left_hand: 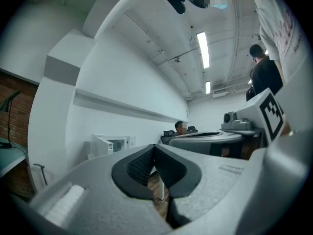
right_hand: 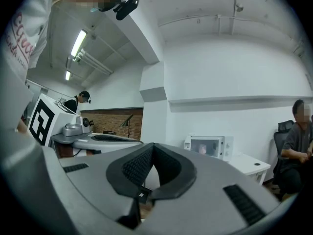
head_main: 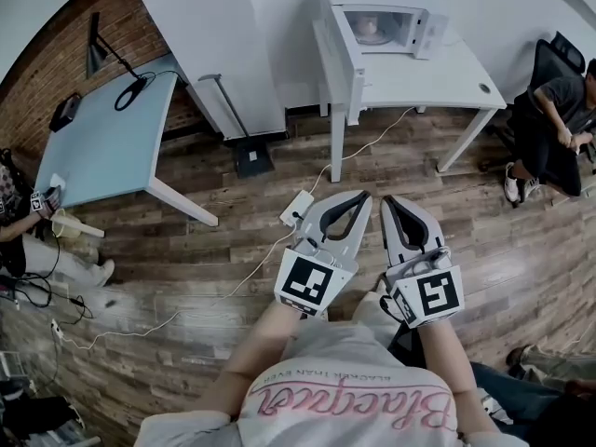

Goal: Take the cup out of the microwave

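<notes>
**Cup [head_main: 371, 28] inside the open microwave [head_main: 424, 32]**

Left gripper [head_main: 361, 196] and right gripper [head_main: 389, 199] side by side over the wood floor [head_main: 466, 222], each with jaws together on nothing; microwave on the white table [head_main: 452, 74], door swung open; cup well apart from both grippers.

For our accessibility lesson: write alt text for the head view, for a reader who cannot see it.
The left gripper and right gripper, both shut and empty, are held side by side above a wooden floor, aimed at a table bearing a microwave with a cup inside.
</notes>
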